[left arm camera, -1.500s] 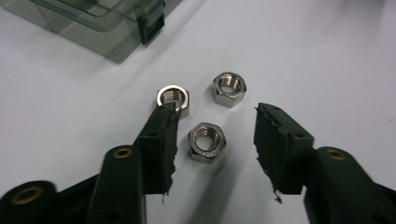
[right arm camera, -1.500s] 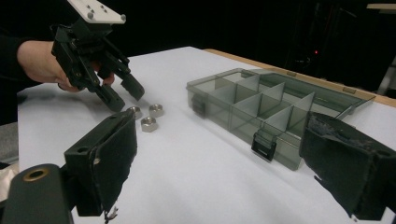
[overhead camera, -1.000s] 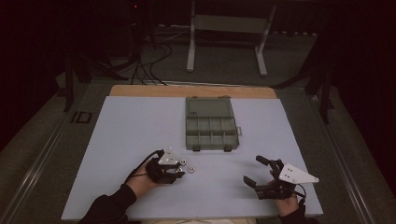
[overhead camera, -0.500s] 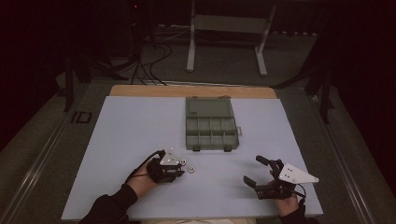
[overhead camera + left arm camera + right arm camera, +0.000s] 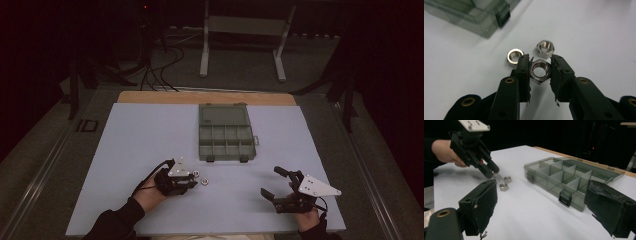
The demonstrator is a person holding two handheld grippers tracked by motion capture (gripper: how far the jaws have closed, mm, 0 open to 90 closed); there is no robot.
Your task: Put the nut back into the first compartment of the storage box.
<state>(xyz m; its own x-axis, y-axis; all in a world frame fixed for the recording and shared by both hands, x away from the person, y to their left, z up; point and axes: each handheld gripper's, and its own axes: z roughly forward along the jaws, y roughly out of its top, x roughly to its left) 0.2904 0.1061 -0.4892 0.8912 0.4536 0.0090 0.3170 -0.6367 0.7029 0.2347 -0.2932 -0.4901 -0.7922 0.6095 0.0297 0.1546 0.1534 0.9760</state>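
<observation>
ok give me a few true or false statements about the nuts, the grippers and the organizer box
1. The left gripper is closed on a nut. True.
2. Two more nuts lie loose on the table. True.
3. The right gripper holds a nut. False: its jaws stand wide apart with nothing between them.
4. The organizer box is shut. False: its lid lies open.
5. The loose nuts lie inside the box. False: they lie on the table outside it.
</observation>
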